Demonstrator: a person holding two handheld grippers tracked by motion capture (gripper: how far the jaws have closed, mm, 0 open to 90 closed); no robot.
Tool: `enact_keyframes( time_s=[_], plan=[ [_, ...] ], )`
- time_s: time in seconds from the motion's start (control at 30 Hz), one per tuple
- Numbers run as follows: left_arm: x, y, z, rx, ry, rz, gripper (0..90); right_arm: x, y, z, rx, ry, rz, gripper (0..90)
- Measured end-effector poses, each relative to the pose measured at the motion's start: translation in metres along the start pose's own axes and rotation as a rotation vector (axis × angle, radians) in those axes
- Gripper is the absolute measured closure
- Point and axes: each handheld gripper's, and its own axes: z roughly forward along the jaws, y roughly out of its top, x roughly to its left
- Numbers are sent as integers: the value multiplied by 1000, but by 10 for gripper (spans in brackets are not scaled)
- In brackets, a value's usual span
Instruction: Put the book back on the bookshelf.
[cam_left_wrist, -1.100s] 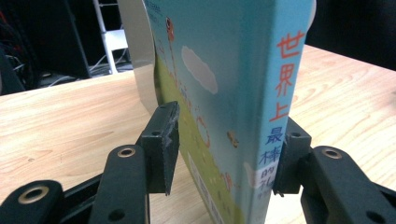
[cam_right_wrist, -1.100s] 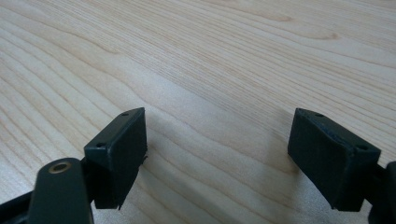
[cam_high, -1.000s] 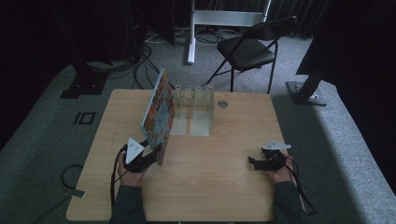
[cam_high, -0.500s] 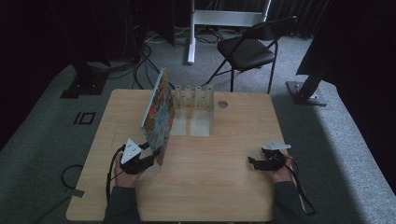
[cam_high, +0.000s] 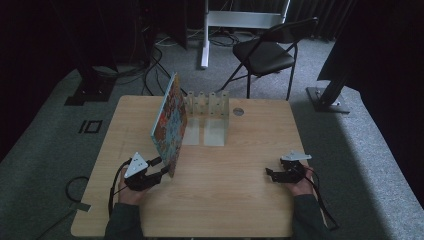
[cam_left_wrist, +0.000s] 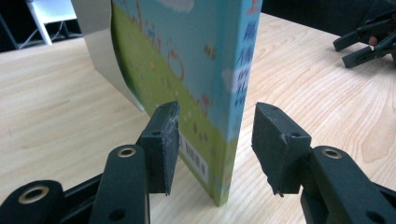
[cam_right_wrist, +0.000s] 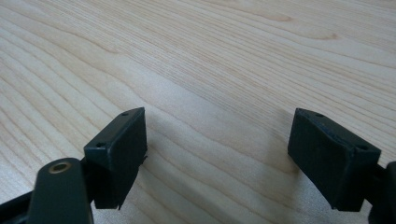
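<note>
A colourful picture book (cam_high: 169, 125) stands on its lower edge on the wooden table (cam_high: 235, 210), tilted, with its far end by a pale rack (cam_high: 207, 102). My left gripper (cam_high: 162, 167) is at the book's near lower corner and is open. In the left gripper view the book (cam_left_wrist: 196, 70) rises between the two jaws of that gripper (cam_left_wrist: 212, 144), with a visible gap between its spine and the right-hand pad (cam_left_wrist: 275, 144). My right gripper (cam_high: 270, 175) rests low over bare wood at the right, open with nothing between its jaws (cam_right_wrist: 217, 154).
The pale rack has upright dividers and flat white plates (cam_high: 210, 132) lying in front of it. A small round disc (cam_high: 238, 112) is set in the tabletop behind it. A black folding chair (cam_high: 265, 52) and cables stand on the carpet beyond the table.
My left gripper has edged slightly back toward the person along the book's lower corner. The book and the right gripper have not moved.
</note>
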Motion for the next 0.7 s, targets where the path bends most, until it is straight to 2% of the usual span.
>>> enact_keyframes(
  time_s=[0.3, 0.7],
  plan=[
    [4, -8, -4, 17, -10, -10, 516, 0, 0, 0, 0, 0, 0, 194],
    [8, -15, -5, 66, -11, 7, 515, 0, 0, 0, 0, 0, 0, 194]
  ],
)
